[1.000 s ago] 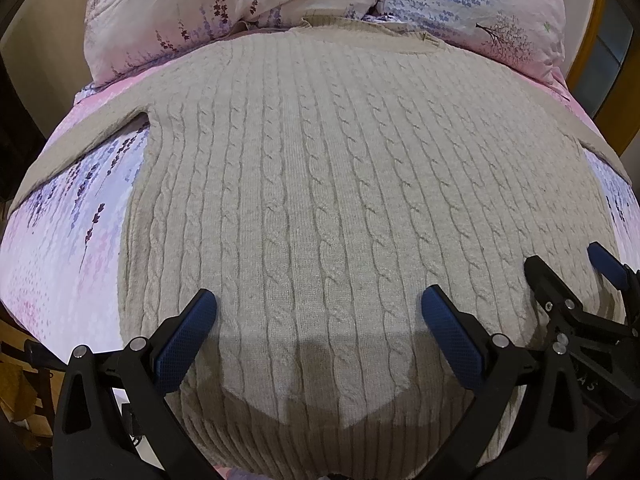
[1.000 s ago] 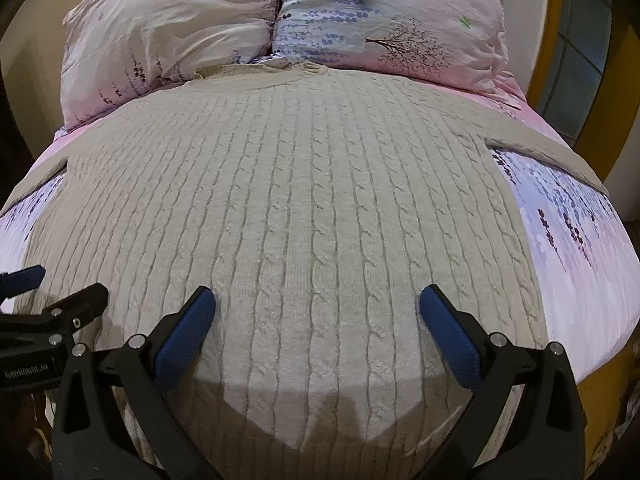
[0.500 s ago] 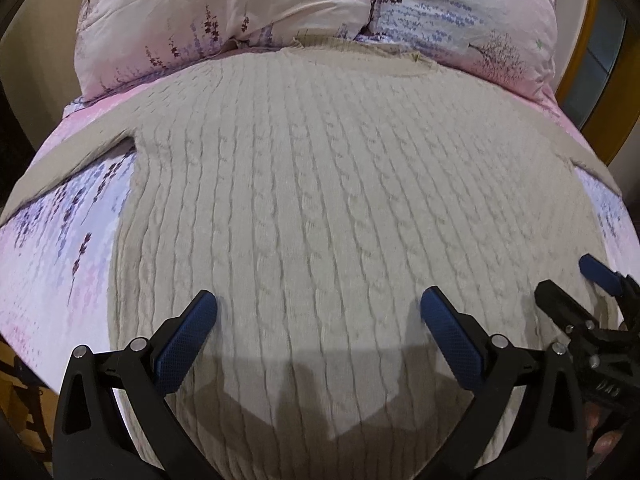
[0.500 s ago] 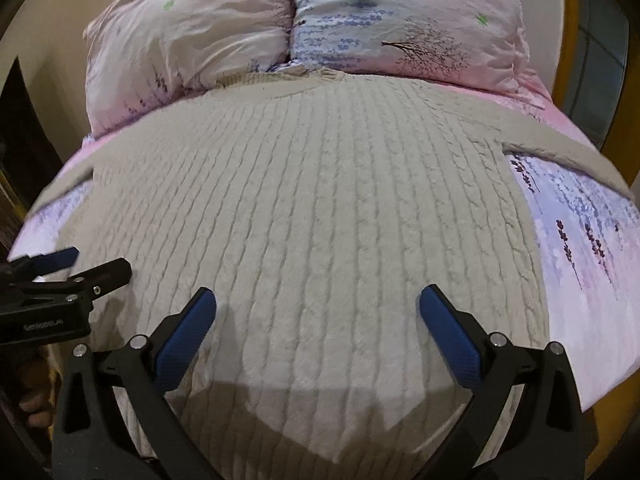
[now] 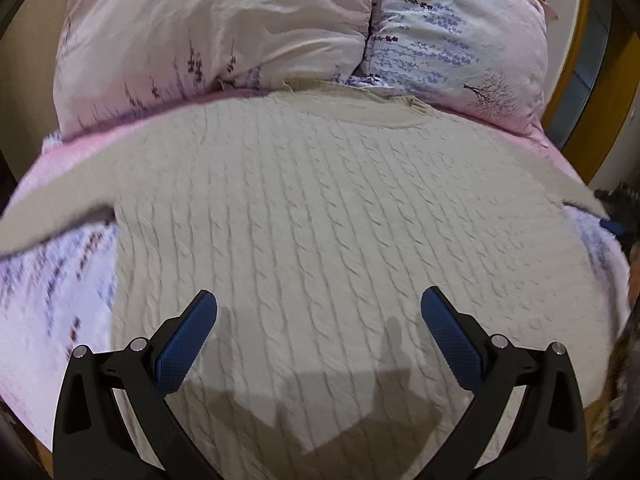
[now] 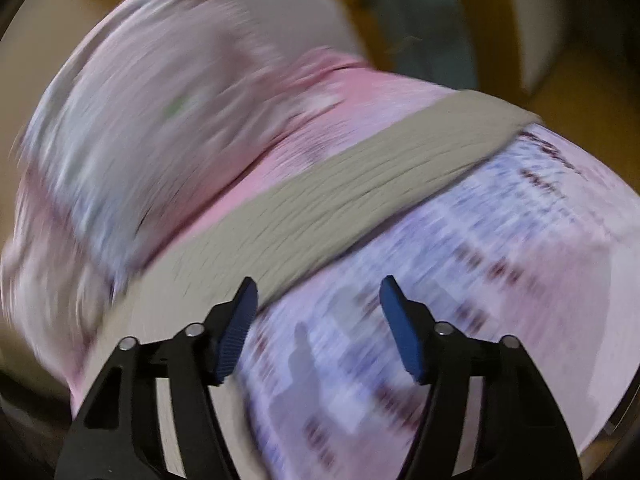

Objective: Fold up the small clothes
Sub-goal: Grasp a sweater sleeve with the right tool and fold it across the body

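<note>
A beige cable-knit sweater (image 5: 328,216) lies flat on the bed, neck toward the pillows, sleeves spread to both sides. My left gripper (image 5: 319,312) is open and empty, hovering over the sweater's lower body. My right gripper (image 6: 318,298) is open and empty, over the bedsheet just below the sweater's right sleeve (image 6: 360,188), which runs diagonally up to the right. The right wrist view is motion-blurred. The right gripper's tip shows at the far right edge of the left wrist view (image 5: 612,226).
Two floral pink and lilac pillows (image 5: 224,36) stand at the head of the bed. The floral bedsheet (image 6: 500,264) shows around the sweater. A wooden bed frame (image 5: 576,60) and wall lie to the right.
My right gripper swung right, from over the sweater body to the right sleeve, and its jaws narrowed a little. My left gripper rose and tilted toward the pillows.
</note>
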A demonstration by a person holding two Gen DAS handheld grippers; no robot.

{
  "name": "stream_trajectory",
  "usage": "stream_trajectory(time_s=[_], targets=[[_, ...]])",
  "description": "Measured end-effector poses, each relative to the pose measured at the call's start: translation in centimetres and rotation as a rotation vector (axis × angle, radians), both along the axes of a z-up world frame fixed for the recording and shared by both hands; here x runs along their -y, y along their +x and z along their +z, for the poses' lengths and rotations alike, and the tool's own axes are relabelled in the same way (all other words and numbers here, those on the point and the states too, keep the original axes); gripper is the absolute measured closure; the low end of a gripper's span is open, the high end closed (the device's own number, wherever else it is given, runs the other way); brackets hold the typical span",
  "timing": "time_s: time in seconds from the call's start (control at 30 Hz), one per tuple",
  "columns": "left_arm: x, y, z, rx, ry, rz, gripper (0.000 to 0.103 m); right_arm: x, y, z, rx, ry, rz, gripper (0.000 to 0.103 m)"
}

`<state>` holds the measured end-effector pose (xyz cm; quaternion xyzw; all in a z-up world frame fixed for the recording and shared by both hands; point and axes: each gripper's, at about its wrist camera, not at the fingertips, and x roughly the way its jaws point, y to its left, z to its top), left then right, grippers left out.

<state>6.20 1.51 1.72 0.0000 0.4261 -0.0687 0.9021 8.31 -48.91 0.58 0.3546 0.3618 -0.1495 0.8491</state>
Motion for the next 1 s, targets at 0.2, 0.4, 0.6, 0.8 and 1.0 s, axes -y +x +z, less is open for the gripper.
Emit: stream_trajectory(time_s=[0.2, 0.4, 0.6, 0.8, 1.0], targets=[[-0.3, 1.0, 0.3, 0.027, 0.004, -0.007, 0.001, 5.3, 2.0, -2.6, -0.018, 0.155, -0.141, 0.058], [-1.3, 1.9, 0.1, 0.016, -0.076, -0.016, 0.001, 8.0, 3.2, -3.2, -0.006, 0.154, -0.211, 0.079], [-2.9, 2.5, 0.7, 0.035, -0.183, -0.014, 0.001, 7.6, 3.6, -1.6, -0.004, 0.019, -0.215, 0.095], [-4.5, 2.6, 1.4, 0.115, -0.233, 0.029, 0.001, -0.3, 5.0, 5.0, 0.176, -0.19, -0.003, 0.096], [-5.0, 2.7, 1.6, 0.114, -0.267, 0.01, 0.001, -13.6, 8.0, 5.6, 0.239, -0.2, 0.426, 0.096]])
